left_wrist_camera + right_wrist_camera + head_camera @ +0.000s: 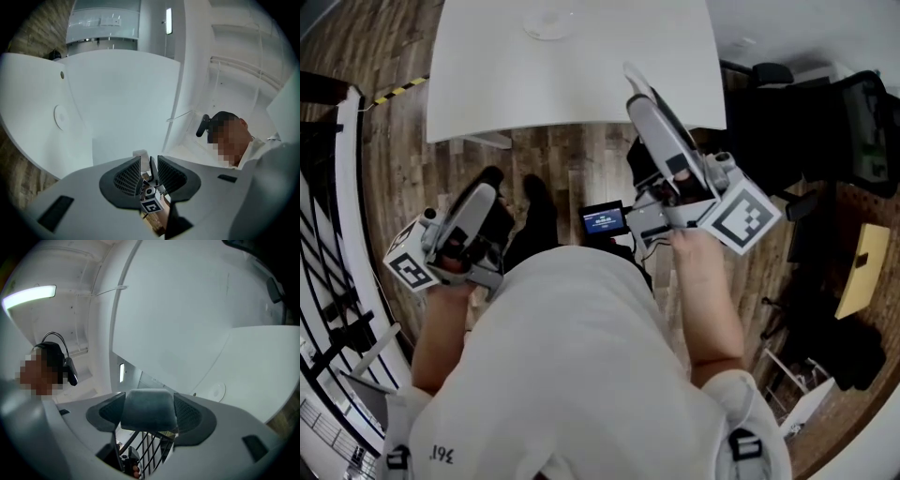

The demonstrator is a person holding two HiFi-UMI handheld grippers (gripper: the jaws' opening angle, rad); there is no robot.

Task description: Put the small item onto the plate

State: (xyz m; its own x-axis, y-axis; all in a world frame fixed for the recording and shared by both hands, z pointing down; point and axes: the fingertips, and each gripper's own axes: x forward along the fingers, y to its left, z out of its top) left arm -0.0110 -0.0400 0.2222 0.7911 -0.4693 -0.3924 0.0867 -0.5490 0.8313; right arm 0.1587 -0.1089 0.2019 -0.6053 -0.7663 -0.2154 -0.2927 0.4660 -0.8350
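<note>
Plate on table, right claw gripping block

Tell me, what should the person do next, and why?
Probably carry the right hand-held gripper forward over the white table to the plate: its jaws hold the grey block, and the plate sits near the table's far edge.

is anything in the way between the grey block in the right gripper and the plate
Nothing visible does. The right gripper is shut on the grey-blue block, and the round pale plate lies on the white table, with only open air between.
</note>
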